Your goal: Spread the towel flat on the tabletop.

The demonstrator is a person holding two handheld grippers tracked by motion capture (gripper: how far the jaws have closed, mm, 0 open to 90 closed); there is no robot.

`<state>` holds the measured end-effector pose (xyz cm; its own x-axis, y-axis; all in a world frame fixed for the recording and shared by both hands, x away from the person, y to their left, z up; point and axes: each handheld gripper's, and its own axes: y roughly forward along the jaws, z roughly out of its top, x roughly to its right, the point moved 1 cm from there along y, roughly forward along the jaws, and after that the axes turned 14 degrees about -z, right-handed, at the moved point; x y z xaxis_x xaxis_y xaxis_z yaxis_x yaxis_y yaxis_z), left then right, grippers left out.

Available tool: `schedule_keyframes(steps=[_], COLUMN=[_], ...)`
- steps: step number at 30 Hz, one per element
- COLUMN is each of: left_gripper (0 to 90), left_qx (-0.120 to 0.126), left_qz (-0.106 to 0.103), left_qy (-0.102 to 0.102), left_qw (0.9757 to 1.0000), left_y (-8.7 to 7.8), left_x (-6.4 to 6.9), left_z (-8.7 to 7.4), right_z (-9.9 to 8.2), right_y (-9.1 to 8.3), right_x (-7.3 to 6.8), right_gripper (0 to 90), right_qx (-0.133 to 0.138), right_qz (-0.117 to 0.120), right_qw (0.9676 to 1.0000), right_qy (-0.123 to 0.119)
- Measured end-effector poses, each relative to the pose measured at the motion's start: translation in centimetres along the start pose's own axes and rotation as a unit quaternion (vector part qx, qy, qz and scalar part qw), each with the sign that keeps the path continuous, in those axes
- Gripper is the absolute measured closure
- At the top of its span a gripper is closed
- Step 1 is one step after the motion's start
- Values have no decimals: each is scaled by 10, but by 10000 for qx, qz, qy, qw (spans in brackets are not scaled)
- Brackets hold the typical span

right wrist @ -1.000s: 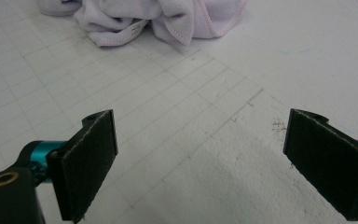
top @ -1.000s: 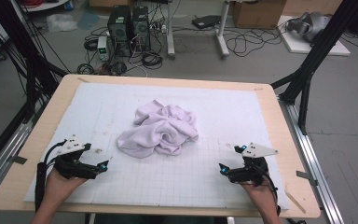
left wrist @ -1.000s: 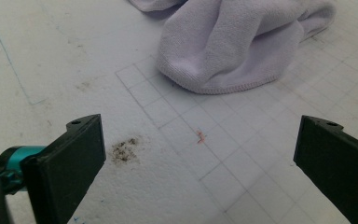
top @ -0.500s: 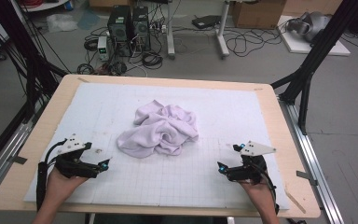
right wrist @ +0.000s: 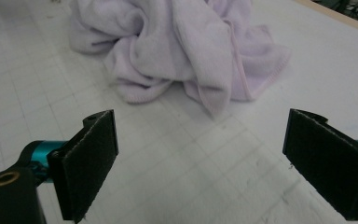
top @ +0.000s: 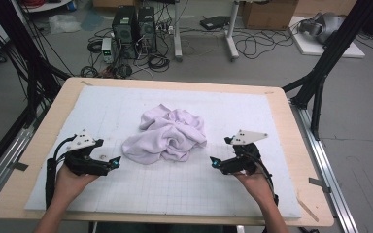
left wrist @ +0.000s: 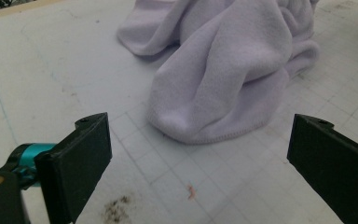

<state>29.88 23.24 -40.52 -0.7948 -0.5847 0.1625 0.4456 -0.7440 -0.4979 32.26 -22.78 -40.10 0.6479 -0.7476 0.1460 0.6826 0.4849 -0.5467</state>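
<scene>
A crumpled lilac towel point(top: 170, 135) lies bunched in the middle of the white grid mat point(top: 184, 189). My left gripper point(top: 114, 161) stands open on the mat just left of the towel's near corner, jaws wide with nothing between them. In the left gripper view the towel point(left wrist: 223, 79) sits a short way ahead of my open left gripper point(left wrist: 200, 163). My right gripper point(top: 214, 163) is open too, a little to the right of the towel. In the right gripper view the towel point(right wrist: 186, 46) lies ahead of my empty right gripper point(right wrist: 200, 158).
The mat covers a wooden table point(top: 305, 145) with bare wood edges. Black frame legs point(top: 320, 73) rise at the right and left. Computer towers point(top: 133, 24) and cables stand on the floor beyond the far edge. A small dirt smudge point(left wrist: 116, 210) marks the mat.
Both grippers have edged inward toward the towel, the right one a little more than the left. The towel has not moved.
</scene>
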Motion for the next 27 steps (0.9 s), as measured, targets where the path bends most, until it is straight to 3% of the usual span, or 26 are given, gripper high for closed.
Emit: schedule_keyframes(steps=[7,8,11,17,19,20,22,25,27], left_gripper=[120,143,228,325,359,430,491,643,696], left_qx=[-61,-66,-204,-475,-705,-835,-899,-1146,-1324], left_qz=[-206,-246,-409,-441,-422,-476,-526,-579,-688], left_qy=[22,14,11,-30,28,52,50,100,91], left_qw=[9998,9997,9990,9979,9966,9954,9945,9917,9888], left_y=[20,24,39,59,68,74,77,87,94], left_x=[-5,-6,-11,-17,-17,-19,-19,-19,-20], left_z=[22,25,35,33,30,28,26,22,19], right_z=[26,32,39,41,40,38,36,33,32], right_y=[18,23,34,63,68,78,86,94,95], right_x=[2,2,0,-8,-10,-13,-17,-20,-20], right_gripper=[98,159,168,247,256,287,317,403,446], right_qx=[-45,20,84,-149,-239,-400,-524,-524,-528], right_qz=[154,227,293,451,466,480,476,411,418], right_qw=[9999,9997,9995,9985,9982,9973,9967,9970,9972], right_qy=[-64,-34,-71,-266,-297,-382,-406,-390,-340])
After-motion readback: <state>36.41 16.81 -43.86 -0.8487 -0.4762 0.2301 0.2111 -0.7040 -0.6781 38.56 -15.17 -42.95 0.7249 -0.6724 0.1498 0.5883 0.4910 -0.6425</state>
